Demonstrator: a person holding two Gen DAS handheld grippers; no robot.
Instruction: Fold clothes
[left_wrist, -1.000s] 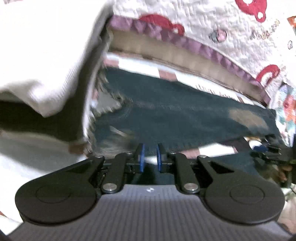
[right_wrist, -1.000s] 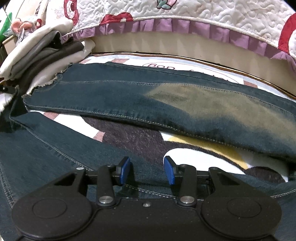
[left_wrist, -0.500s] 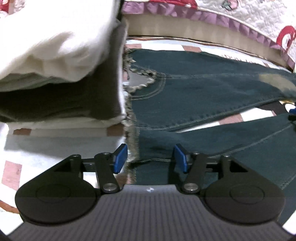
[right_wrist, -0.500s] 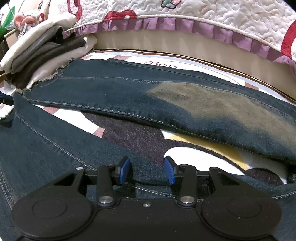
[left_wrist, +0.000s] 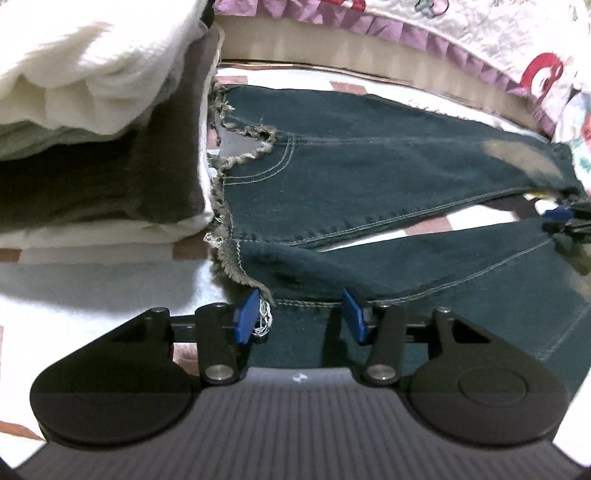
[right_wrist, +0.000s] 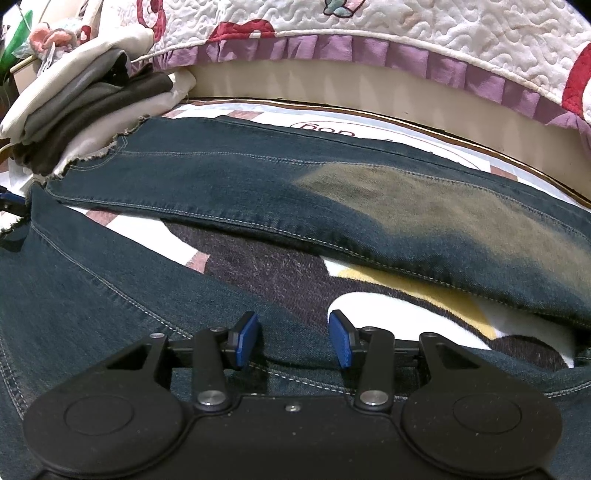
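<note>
While the dark blue jeans (right_wrist: 229, 184) lie spread across a patterned blanket (right_wrist: 266, 266), both grippers hang low over the near trouser leg with their blue pads apart. From the left wrist camera, the left gripper (left_wrist: 301, 315) sits at the frayed hem (left_wrist: 231, 258) of that leg, one pad just beside the ragged fringe and the other over the denim, nothing pinched between them. From the right wrist camera, the right gripper (right_wrist: 293, 339) stands spread over the inner seam of the same leg, the cloth lying slack under the gap and not clamped. The far leg of the jeans runs across the blanket behind, with a faded brownish patch (right_wrist: 424, 206) on it, and its own frayed hem ends just beside a stack of folded clothes (left_wrist: 99, 122) in white, grey and cream. Behind everything rises a quilted cover (right_wrist: 424, 40) with a purple ruffle (right_wrist: 332, 55) along its lower edge
</note>
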